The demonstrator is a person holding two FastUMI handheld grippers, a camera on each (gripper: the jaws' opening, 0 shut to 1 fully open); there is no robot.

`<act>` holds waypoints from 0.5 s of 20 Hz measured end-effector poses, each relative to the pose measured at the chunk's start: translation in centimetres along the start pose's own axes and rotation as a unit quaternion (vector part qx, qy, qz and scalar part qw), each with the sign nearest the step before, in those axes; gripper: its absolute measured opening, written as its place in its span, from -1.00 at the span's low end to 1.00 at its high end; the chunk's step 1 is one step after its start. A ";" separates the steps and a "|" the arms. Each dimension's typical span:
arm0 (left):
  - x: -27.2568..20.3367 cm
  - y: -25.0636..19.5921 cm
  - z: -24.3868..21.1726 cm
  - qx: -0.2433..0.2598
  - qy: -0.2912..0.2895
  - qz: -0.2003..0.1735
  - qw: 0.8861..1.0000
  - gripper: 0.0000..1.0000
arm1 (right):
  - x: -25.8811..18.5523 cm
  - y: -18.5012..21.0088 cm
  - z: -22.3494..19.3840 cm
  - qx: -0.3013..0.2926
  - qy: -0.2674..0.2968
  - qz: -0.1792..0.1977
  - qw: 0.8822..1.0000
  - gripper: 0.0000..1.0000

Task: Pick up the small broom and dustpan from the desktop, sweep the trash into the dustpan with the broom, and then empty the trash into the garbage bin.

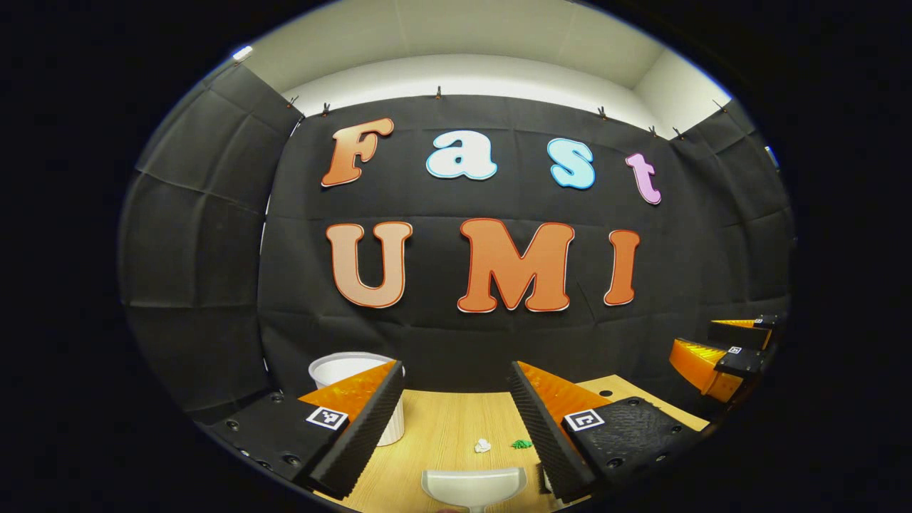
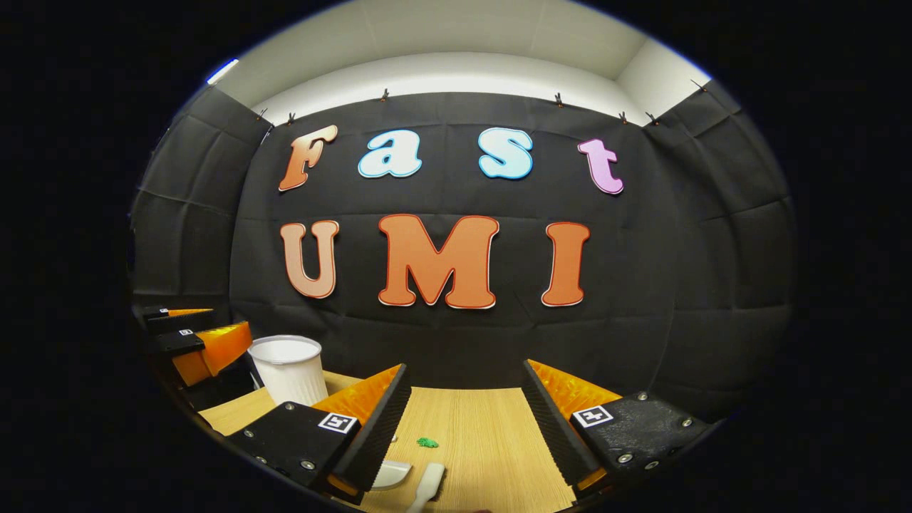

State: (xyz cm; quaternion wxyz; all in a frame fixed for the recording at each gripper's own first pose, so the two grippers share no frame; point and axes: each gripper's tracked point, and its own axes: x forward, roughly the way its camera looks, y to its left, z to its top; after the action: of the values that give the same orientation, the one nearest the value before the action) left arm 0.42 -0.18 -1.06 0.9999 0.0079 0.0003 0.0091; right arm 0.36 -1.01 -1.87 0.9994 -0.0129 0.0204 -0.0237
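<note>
In the left gripper view my left gripper stands open above the wooden desktop, holding nothing. A white dustpan lies flat just below and between its fingers. A white scrap and a green scrap lie on the wood just beyond the pan. In the right gripper view my right gripper is open and holds nothing. The small white broom lies on the desktop below it, next to an edge of the dustpan. The green scrap lies a little farther on.
A white ribbed garbage bin stands at the back left of the desk; it shows again as the bin in the right gripper view. The other gripper hangs at the far right, and the left one at the far left there.
</note>
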 end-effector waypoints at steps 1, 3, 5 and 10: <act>0.1 0.0 -0.1 0.001 0.001 0.000 1.000 0.89 | 0.0 0.0 0.0 -0.001 0.000 0.000 1.000 0.87; 0.1 -0.1 -0.2 0.000 0.001 0.000 1.000 0.87 | 0.0 -0.1 0.0 -0.001 -0.002 0.001 1.000 0.88; 0.0 -0.1 -0.2 0.000 0.002 0.000 1.000 0.88 | 0.0 0.0 -0.1 -0.001 -0.001 0.001 1.000 0.88; 0.1 -0.3 -0.5 0.003 0.006 -0.001 1.000 0.89 | 0.1 0.1 -0.7 -0.004 0.006 0.005 1.000 0.88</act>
State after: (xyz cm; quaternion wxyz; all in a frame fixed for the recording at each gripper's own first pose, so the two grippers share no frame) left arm 0.57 -0.50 -1.53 0.9999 0.0105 0.0058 0.0086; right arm 0.43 -0.92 -2.55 0.9993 -0.0170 0.0265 -0.0185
